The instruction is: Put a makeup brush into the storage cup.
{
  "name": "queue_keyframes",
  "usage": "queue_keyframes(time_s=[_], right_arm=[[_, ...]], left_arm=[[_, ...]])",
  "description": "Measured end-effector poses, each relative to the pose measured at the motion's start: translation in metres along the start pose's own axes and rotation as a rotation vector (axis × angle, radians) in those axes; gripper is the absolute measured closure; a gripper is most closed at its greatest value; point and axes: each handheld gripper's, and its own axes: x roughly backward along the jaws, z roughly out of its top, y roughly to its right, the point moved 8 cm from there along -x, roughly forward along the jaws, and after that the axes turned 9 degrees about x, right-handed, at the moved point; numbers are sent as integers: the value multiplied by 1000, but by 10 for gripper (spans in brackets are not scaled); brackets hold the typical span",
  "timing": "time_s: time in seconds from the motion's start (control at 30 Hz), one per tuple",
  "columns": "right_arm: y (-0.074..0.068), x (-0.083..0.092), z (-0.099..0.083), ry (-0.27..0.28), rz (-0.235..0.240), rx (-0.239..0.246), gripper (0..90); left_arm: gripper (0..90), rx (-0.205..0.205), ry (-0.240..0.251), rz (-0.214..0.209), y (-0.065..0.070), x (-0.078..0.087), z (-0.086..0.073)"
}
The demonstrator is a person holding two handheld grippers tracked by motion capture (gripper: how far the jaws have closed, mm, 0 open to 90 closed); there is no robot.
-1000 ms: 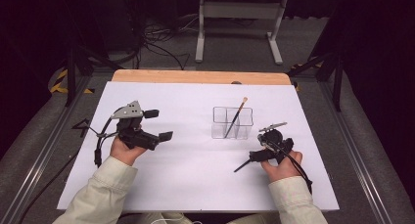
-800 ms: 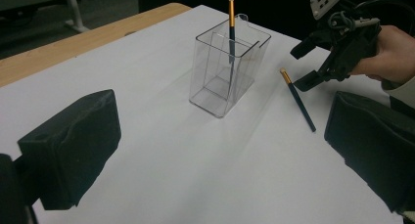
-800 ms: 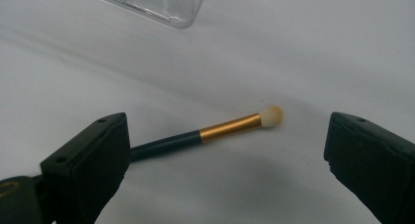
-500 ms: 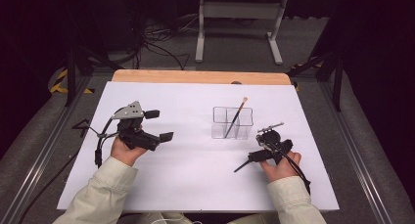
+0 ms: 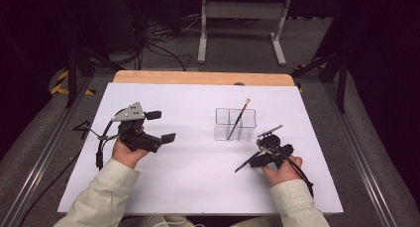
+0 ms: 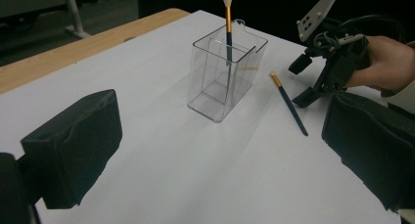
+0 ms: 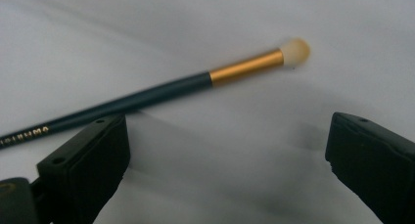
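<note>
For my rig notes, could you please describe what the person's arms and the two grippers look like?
Both forearms wear pale cream long sleeves. The left gripper is black, with blocky matte jaws, a grey three-cornered plate with small holes on top, and a black cable trailing from it. The right gripper is likewise black, with a thin grey plate and a black cable running back along the wrist.

The table is covered by a white sheet; a strip of bare wood is left uncovered along the far edge. Beyond that edge, a white metal frame is seen on the grey floor – dark cables are spread to its left. Yellow-black tape is seen near the far left corner.
</note>
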Motion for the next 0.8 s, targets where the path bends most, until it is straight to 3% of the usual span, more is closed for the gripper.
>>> queue_keyframes(time_s=[0.33, 0.8], right_arm=[[0, 12, 18, 132, 15, -34, 35], [-15, 9, 38, 172, 18, -9, 10]], left_arm=[[23, 3, -13, 0, 0, -2, -2], [22, -2, -13, 5, -2, -1, -2]])
